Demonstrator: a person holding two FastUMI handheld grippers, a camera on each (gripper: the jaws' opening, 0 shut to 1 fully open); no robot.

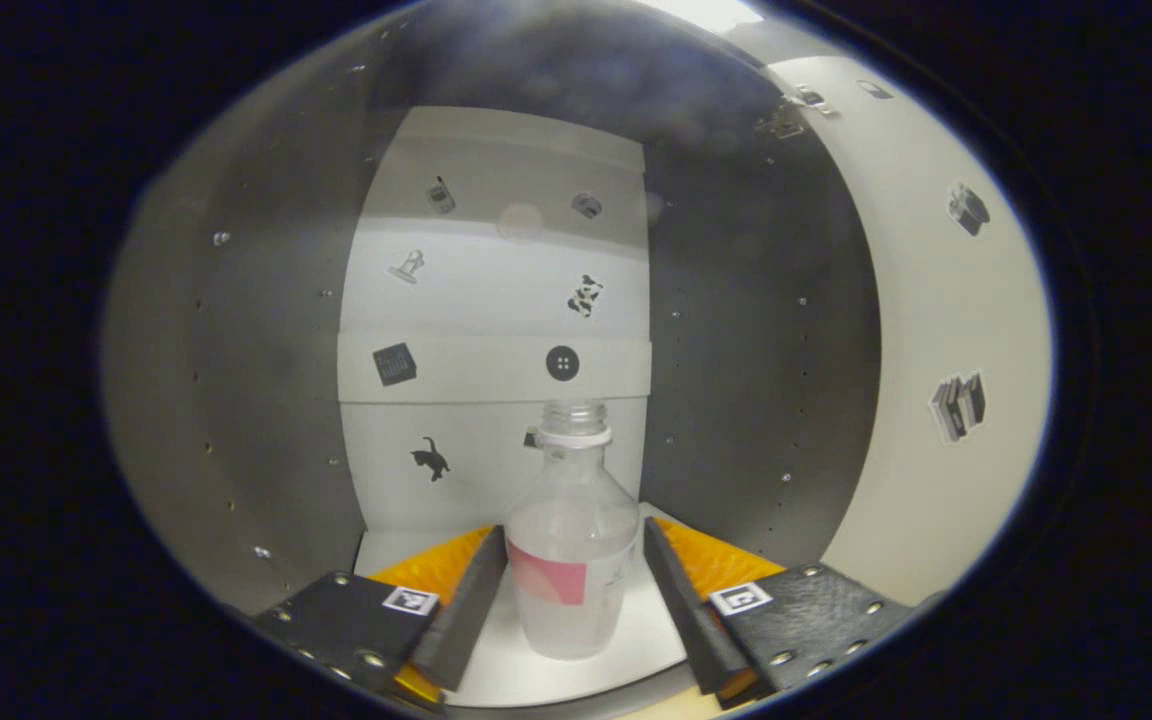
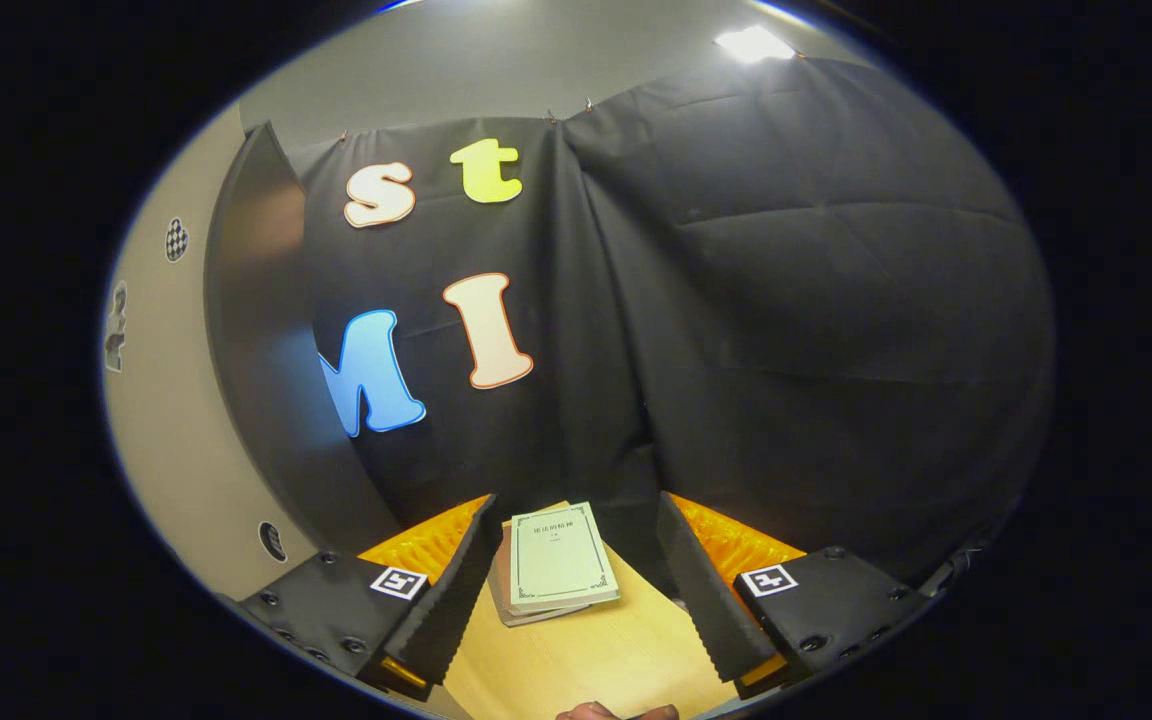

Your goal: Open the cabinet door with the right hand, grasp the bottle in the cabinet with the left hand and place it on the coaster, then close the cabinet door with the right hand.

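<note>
Our left gripper (image 1: 576, 600) sits spread inside the cabinet (image 1: 266, 400), fingers flanking the upright bottle (image 1: 573, 540) without clearly touching. Our right gripper (image 2: 573, 590) hangs spread over the table (image 2: 596, 660), books (image 2: 556, 565) between its fingers.

Bottle (image 1: 573, 560) looking clear plastic, frosted, smooth. Cabinet (image 1: 756, 330) side walls showing dull matt grey w/ small metal screws; back panels matt white. Counter (image 2: 596, 655) showing pale wood grain, smooth. Booklets (image 2: 558, 570) looking matt paper. Booth wall (image 2: 786, 300) hanging as creased matt cloth.
</note>
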